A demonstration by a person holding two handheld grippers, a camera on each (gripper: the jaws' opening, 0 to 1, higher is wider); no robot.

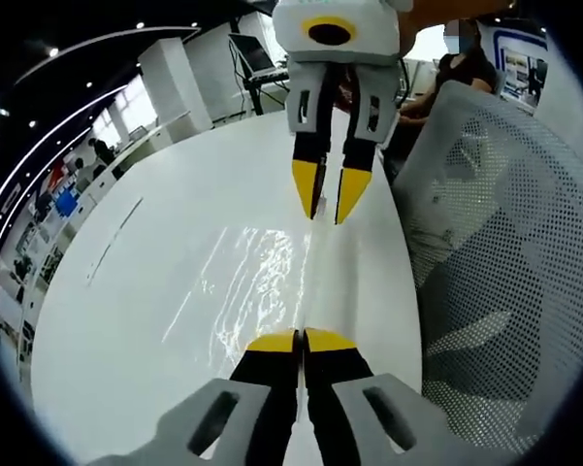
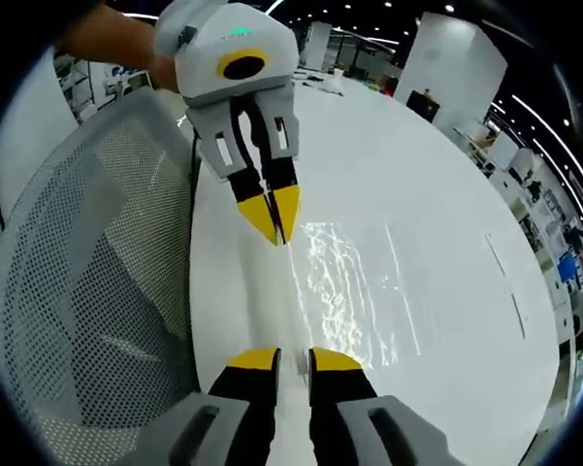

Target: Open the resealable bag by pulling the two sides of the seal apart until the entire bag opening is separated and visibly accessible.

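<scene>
A grey mesh-backed office chair (image 1: 504, 252) stands just beside the glossy white bench (image 1: 126, 320). Above the bench, the clear, glinting resealable plastic bag (image 1: 262, 282) stretches between both tools: the left hand-held gripper (image 1: 301, 342) is clamped on its edge, the right hand-held gripper (image 2: 293, 361) pinching it, slightly parted.

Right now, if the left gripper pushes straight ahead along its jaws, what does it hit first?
Probably the right gripper, which faces it head-on across the clear bag stretched between them. The left gripper is closed on the bag's near edge. The depth of the gap is unclear.
</scene>
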